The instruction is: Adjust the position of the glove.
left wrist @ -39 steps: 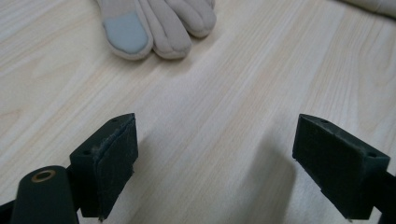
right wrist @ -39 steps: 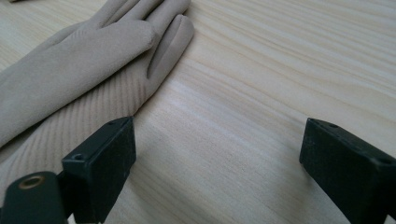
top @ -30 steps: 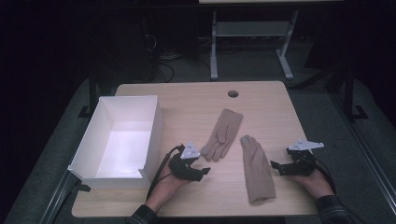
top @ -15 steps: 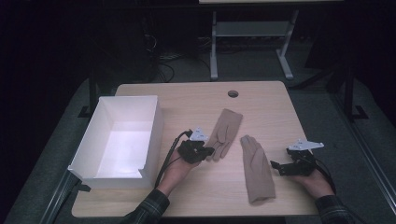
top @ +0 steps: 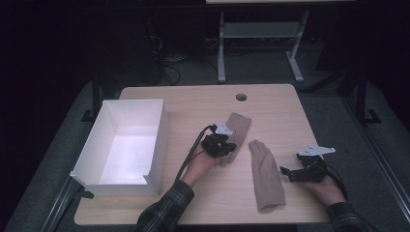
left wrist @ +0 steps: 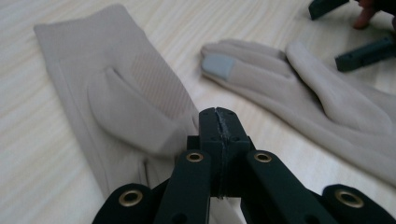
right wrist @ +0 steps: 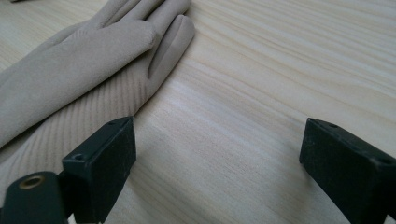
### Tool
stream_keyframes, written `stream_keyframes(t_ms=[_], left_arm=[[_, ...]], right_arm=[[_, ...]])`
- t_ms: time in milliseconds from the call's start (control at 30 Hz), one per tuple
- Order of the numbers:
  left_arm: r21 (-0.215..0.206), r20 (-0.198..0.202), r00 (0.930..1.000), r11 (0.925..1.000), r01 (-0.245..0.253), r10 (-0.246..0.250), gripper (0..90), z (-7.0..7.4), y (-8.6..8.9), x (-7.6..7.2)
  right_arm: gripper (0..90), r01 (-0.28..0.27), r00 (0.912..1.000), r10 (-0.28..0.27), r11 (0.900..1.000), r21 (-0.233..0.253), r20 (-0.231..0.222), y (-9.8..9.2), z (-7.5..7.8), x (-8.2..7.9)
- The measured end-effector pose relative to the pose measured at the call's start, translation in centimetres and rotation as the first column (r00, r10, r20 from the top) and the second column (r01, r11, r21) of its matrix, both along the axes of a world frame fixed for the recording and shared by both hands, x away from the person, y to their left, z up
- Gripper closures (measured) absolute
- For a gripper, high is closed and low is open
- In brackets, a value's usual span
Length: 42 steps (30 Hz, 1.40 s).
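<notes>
- The left gripper (top: pixel 227 149) has its fingers pressed together on the edge of the far glove (left wrist: pixel 116 93), near its thumb, likely pinching cloth to lift it.
- That glove lies flat at table (top: pixel 193 99) centre, with the white box (top: pixel 162 130) at its nine o'clock, probably its destination.
- The right gripper (top: pixel 289 173) rests at the near glove's (top: pixel 265 171) three o'clock, fingers wide apart, holding nothing.

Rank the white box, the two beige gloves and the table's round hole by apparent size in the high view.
1. white box
2. right glove and left glove: look alike, and the left claw covers part of the left glove
3. round hole
</notes>
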<state>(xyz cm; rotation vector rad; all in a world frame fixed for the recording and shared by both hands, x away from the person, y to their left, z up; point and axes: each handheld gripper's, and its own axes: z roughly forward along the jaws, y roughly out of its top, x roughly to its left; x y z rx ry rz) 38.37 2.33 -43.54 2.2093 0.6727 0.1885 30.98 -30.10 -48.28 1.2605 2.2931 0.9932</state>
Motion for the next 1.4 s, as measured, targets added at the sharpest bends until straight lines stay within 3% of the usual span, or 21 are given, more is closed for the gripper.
stream_keyframes(t_ms=[200, 367, 500, 767, 967, 1400], left_arm=[[0.019, -0.005, 0.9999, 0.9997, -0.014, 0.014, 89.7, -0.7, -1.4, 1.9], [0.071, -0.036, 0.9989, 0.9971, -0.028, 0.031, 89.7, -2.3, -2.0, 2.8], [0.055, -0.047, 0.9978, 0.9975, -0.043, 0.045, 89.7, -2.8, -1.8, 2.9], [0.07, -0.055, 0.997, 0.9963, -0.05, 0.054, 89.7, -2.6, -0.7, 2.3], [0.066, -0.076, 0.9957, 0.9966, -0.049, 0.054, 89.7, -2.5, 1.2, 1.4], [0.102, -0.092, 0.994, 0.9935, -0.05, 0.06, 89.7, -2.1, 5.3, -1.5]], right_arm=[[10.2, 0.0, 1.0, 0.0, 1.0, 0.0, 0.0, 0.0, 0.0, 0.0], [10.2, -0.002, 1.0, 0.002, 1.0, 0.0, 0.0, 0.0, 0.0, 0.0], [10.2, -0.004, 1.0, 0.004, 1.0, 0.0, 0.001, 0.0, 0.0, 0.0], [10.2, -0.004, 1.0, 0.004, 1.0, 0.0, 0.0, 0.0, 0.0, 0.0], [10.3, -0.004, 1.0, 0.004, 1.0, 0.0, 0.0, 0.0, 0.0, 0.0], [10.3, -0.005, 1.0, 0.005, 1.0, -0.001, -0.001, 0.0, 0.0, 0.0]])
